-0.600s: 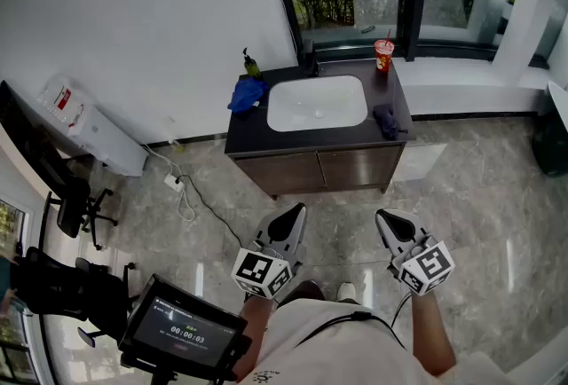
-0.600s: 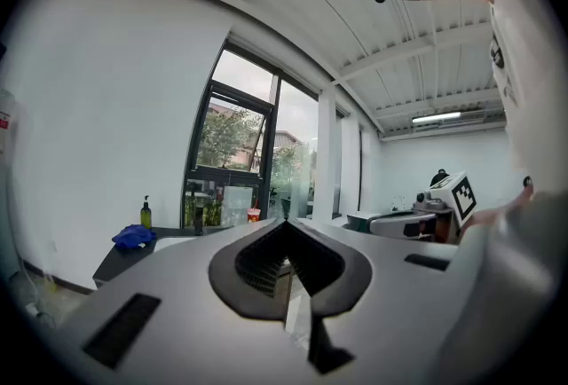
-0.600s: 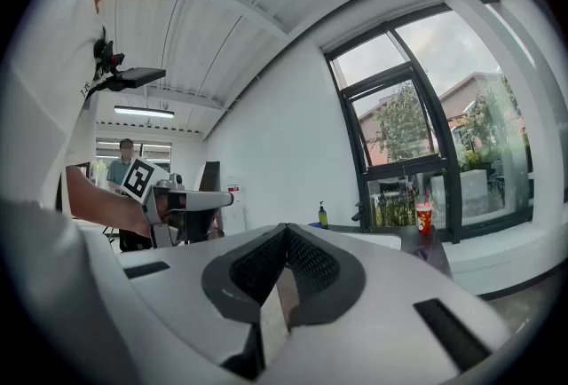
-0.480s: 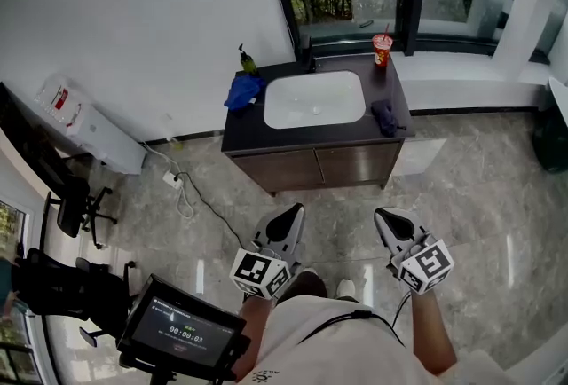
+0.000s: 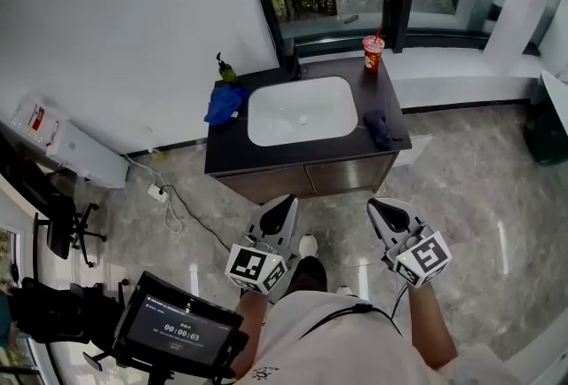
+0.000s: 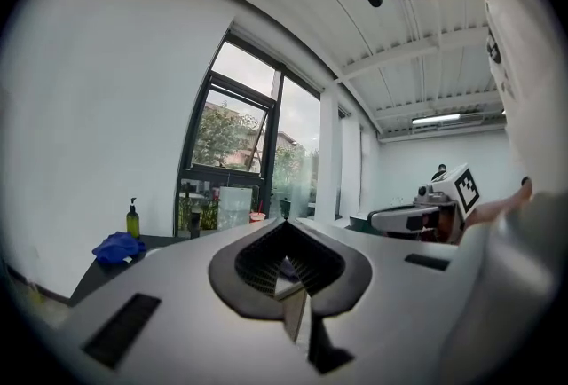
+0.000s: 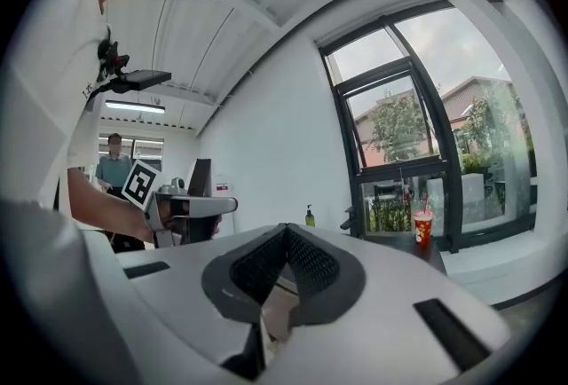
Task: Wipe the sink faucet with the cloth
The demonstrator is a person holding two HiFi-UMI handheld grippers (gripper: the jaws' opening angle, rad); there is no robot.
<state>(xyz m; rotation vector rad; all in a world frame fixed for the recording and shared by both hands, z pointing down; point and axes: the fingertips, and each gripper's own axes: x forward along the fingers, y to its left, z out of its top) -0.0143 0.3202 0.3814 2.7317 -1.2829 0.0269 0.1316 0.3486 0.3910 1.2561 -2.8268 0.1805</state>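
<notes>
The sink cabinet (image 5: 266,163) stands ahead across the floor, with a white basin (image 5: 297,111) and a dark faucet (image 5: 291,66) behind it. A blue cloth (image 5: 224,104) lies on the counter's left end, and it also shows in the left gripper view as the blue cloth (image 6: 118,247). A dark cloth (image 5: 377,128) lies on the right end. Both grippers are held level over the floor, well short of the cabinet. My left gripper (image 5: 282,208) and right gripper (image 5: 382,210) are shut with nothing in them. The faucet (image 7: 348,220) also shows far off in the right gripper view.
A red cup (image 5: 373,52) with a straw stands at the counter's back right, a green soap bottle (image 5: 224,68) at the back left. A cable and power strip (image 5: 158,192) lie on the floor to the left. Office chairs (image 5: 62,228) stand far left; windows rise behind the sink.
The sink cabinet has drawn nearer and shifted left in the head view as the person walks toward it. Both grippers stay shut, held the same way.
</notes>
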